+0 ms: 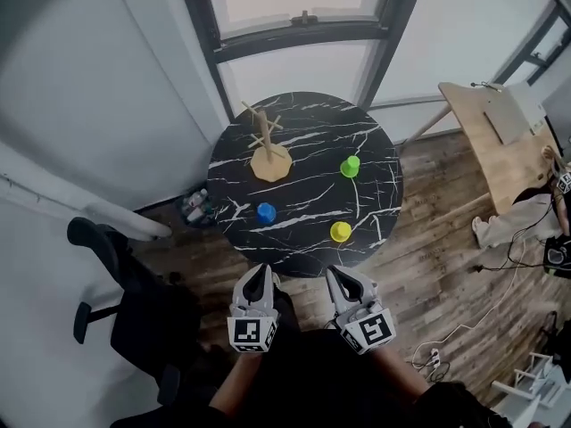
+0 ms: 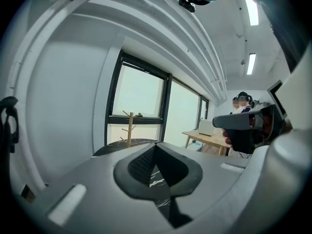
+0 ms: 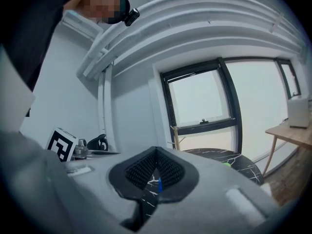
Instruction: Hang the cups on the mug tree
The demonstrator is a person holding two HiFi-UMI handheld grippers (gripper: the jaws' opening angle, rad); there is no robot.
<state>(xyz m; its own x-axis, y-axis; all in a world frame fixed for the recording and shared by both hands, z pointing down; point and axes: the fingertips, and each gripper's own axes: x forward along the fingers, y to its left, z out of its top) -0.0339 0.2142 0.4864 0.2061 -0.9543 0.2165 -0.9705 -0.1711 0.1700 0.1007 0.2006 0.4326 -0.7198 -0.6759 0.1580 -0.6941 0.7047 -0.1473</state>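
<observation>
The left claw and the right claw are closest to the person. They are held side by side with a small gap between them, just short of the near rim of the tabletop, and each marker cube is turned toward the body. Both claws are clenched: in each gripper view the dark ribbed pads meet tip to tip with nothing caught between them.

Just beyond them is the round black tabletop with white marble veining. The small yellow cup stands nearest on it, toward the right and close to the front rim. The small blue cup stands to its left and a little farther in, well apart from it. The bright green cup is farther back on the right side.

The pale wooden mug tree stands upright on its broad base at the back left. All three cups rest on the tabletop, away from its pegs.

A black office chair is off to the left. On the right, a light wooden desk stands on the plank floor. A black-framed window is behind everything.
</observation>
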